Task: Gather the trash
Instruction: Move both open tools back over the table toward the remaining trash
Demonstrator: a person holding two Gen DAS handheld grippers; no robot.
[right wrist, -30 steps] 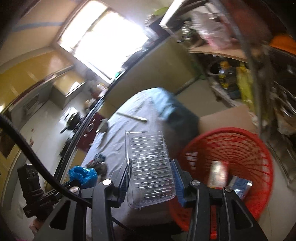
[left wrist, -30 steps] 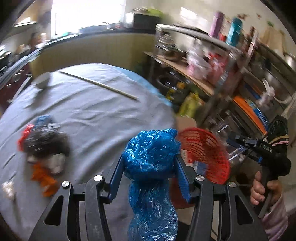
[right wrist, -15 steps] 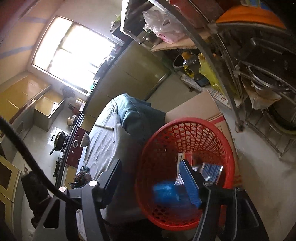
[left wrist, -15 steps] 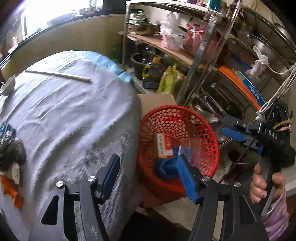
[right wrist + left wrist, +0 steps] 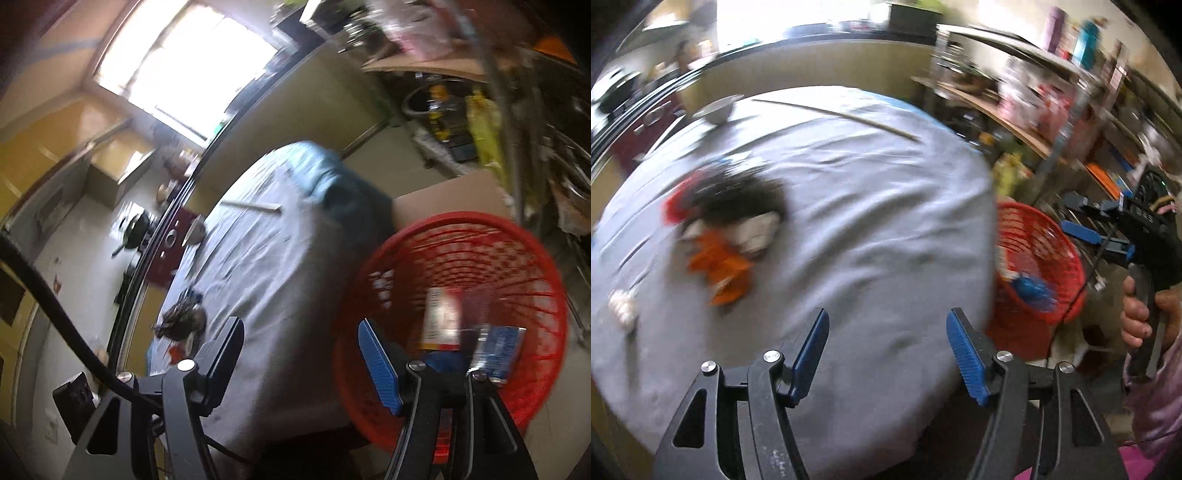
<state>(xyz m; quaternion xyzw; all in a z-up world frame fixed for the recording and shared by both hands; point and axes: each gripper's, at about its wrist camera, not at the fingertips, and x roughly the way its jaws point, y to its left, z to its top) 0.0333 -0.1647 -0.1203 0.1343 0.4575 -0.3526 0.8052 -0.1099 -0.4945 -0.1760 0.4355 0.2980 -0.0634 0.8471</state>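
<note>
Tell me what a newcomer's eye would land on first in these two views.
First the red basket on the floor beside the table, with a blue bag and a carton already inside it. Next, the heap of trash in black, orange and white on the left part of the grey tablecloth. Both the left gripper and the right gripper gape open and hold nothing.

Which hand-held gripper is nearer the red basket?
Right. The right hand-held gripper hangs open beside the red basket rim; the left hand-held gripper is open over the table.
</note>
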